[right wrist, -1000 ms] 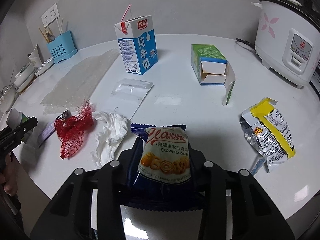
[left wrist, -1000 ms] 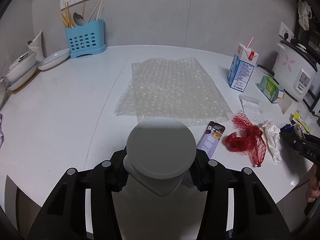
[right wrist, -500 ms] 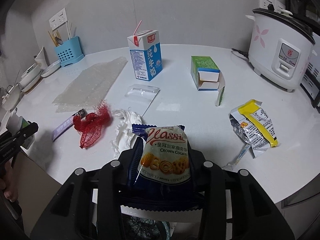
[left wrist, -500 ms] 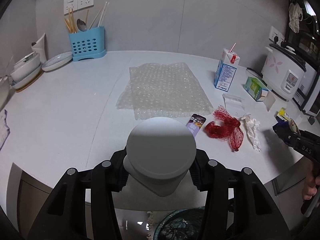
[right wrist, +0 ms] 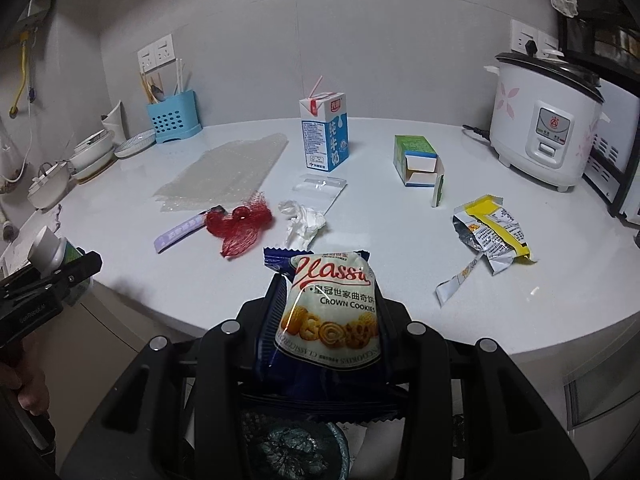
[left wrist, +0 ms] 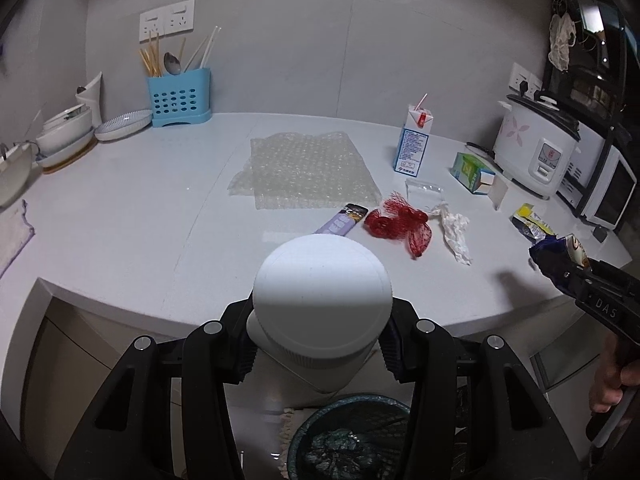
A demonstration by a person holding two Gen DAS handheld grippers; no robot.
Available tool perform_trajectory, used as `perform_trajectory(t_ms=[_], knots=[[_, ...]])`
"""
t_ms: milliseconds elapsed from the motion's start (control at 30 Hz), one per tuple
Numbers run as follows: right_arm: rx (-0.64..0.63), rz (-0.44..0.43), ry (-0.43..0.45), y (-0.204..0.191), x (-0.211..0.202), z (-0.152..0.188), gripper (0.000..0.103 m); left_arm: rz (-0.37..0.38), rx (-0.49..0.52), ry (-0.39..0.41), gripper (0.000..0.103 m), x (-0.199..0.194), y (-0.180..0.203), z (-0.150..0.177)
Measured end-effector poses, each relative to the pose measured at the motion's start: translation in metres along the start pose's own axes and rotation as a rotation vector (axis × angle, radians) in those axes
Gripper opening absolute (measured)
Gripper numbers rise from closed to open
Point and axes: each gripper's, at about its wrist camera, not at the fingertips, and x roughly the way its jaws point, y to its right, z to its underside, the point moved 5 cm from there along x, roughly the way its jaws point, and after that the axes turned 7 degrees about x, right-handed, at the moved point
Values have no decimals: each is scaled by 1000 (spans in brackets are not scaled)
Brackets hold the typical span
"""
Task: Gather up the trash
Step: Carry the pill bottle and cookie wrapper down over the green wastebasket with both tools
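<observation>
My left gripper (left wrist: 320,340) is shut on a white-capped bottle (left wrist: 322,288), held off the counter's front edge above a dark trash bin (left wrist: 348,440). My right gripper (right wrist: 328,336) is shut on a blue cookie packet (right wrist: 332,312), also above the bin (right wrist: 296,452). On the white counter (left wrist: 140,220) lie bubble wrap (left wrist: 304,168), a purple wrapper (left wrist: 342,220), red mesh netting (left wrist: 400,226), a crumpled tissue (left wrist: 454,228), a clear plastic bag (right wrist: 320,190), a milk carton (right wrist: 324,136), a green box (right wrist: 418,160) and a yellow snack bag (right wrist: 490,232).
A blue utensil holder (left wrist: 178,96) and stacked bowls and plates (left wrist: 72,132) stand at the back left. A rice cooker (right wrist: 544,124) and an oven (left wrist: 604,188) stand at the right. A cloth (left wrist: 14,232) lies at the left edge.
Both grippers have pulled back from the counter with their loads. The counter's front edge and the bin below have come into view.
</observation>
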Motion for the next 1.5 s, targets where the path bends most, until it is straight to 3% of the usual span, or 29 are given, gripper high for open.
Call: perform_trajectory(t_ms=[267,600,967,1500], knots=[[-32,-24,71,-11,-41,46,37,34,17,34,48,-24,29,44],[-87,-31,85,-29,-63,104,38,47,47,-6,48,-24,53,96],[-74,-37,48,-32,-40,155,38,50,59,-40,48,-10,60,145],[-56,-43,-64,-23,30,207,38,76,48,-119,48,50,54,197]])
